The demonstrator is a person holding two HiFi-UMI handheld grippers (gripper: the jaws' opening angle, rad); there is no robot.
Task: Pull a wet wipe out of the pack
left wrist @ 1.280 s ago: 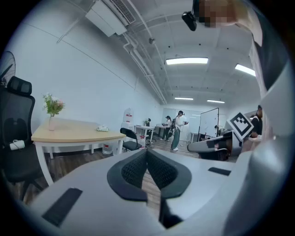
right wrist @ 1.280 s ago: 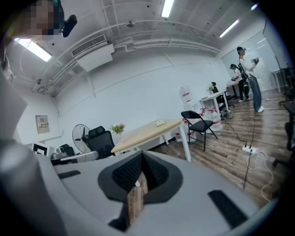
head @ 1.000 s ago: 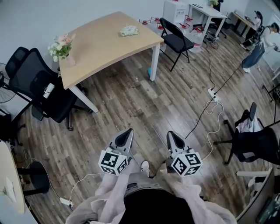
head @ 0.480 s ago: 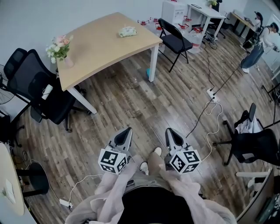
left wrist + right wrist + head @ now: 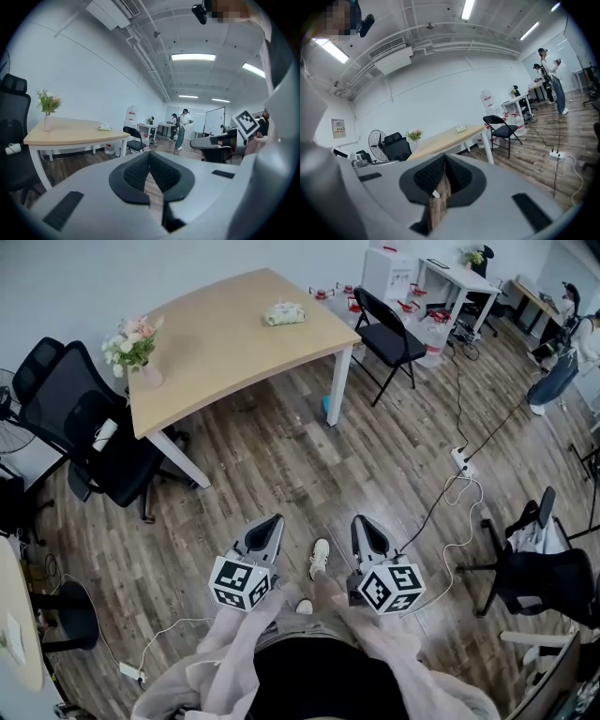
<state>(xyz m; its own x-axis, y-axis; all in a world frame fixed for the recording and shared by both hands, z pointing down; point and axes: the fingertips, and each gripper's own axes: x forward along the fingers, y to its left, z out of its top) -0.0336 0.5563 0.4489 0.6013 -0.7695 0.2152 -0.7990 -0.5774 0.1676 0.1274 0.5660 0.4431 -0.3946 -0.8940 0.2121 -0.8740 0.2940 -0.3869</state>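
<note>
— Head view: where do the claws sit?

— Low in the frame. The left gripper (image 5: 274,523) and right gripper (image 5: 362,522) are side by side, both pointing out over the wood floor (image 5: 281,456). A shoe (image 5: 320,557) shows between them.

— Holding anything?

— No. The left gripper view and the right gripper view both show the jaw tips meeting, so each claw is clenched on nothing.

— And the wet wipe pack (image 5: 284,313)?

— Far ahead of both claws and well apart from them. It lies on the table (image 5: 216,343), near the table's far edge. A flower vase (image 5: 134,345) stands on the same table, further left.
</note>
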